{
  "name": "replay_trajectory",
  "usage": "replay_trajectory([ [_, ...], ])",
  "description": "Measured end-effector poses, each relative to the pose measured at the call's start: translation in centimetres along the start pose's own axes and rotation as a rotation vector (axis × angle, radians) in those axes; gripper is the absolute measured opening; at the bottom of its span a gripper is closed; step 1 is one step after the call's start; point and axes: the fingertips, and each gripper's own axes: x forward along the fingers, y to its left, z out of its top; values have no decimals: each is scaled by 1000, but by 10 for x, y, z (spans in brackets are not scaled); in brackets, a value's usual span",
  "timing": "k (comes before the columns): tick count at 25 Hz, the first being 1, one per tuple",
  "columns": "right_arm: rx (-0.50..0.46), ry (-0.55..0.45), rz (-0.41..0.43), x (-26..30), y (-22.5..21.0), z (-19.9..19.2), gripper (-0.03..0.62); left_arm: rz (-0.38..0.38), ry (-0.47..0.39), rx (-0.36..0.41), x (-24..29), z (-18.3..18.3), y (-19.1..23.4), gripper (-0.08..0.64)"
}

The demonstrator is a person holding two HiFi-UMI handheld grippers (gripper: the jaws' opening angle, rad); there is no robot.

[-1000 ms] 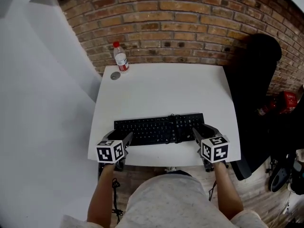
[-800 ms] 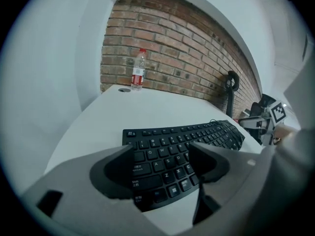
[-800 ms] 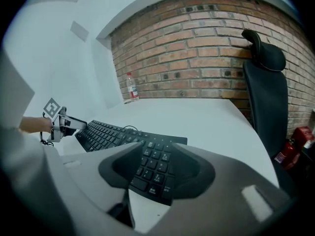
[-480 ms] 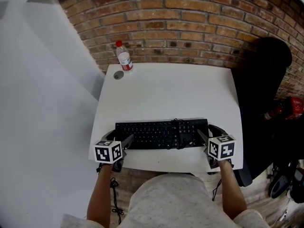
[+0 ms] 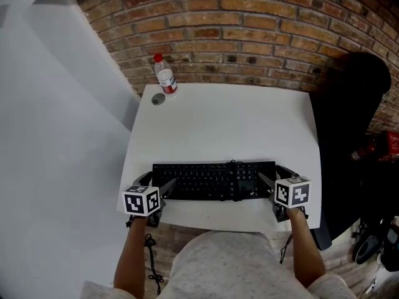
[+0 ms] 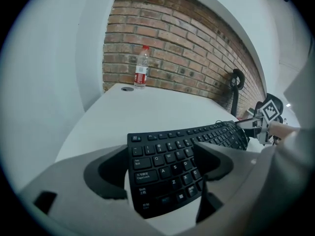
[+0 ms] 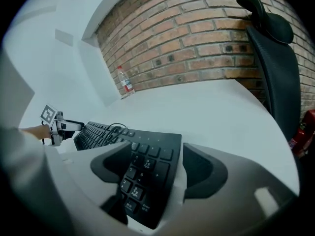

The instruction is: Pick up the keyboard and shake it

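Observation:
A black keyboard [image 5: 212,180] lies flat on the white table [image 5: 224,123], close to the front edge, its cable curled on the keys. My left gripper [image 5: 156,182] sits at its left end and my right gripper [image 5: 276,174] at its right end. In the left gripper view the keyboard's left end [image 6: 172,166] lies between the wide-apart jaws of the left gripper [image 6: 160,168]. In the right gripper view the number-pad end [image 7: 147,176] lies between the jaws of the right gripper [image 7: 157,166]. Both pairs of jaws have just been opening and the pads stand off the keyboard.
A plastic water bottle [image 5: 164,76] with a red cap stands at the table's far left corner, with a small grey disc [image 5: 158,99] beside it. A brick wall runs behind the table. A black office chair [image 5: 349,123] stands at the table's right side.
The jaws of both grippers have spread wider. The right gripper has sunk a little toward the table edge, and the keyboard now rests flat on the table.

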Motion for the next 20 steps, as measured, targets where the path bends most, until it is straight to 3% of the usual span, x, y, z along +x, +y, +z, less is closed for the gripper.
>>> replay_trajectory([
  [7, 27, 22, 31, 7, 0, 1, 345, 7, 34, -22, 12, -2, 13, 417],
  [20, 133, 73, 70, 15, -2, 5, 328, -68, 116, -71, 32, 3, 15, 426],
])
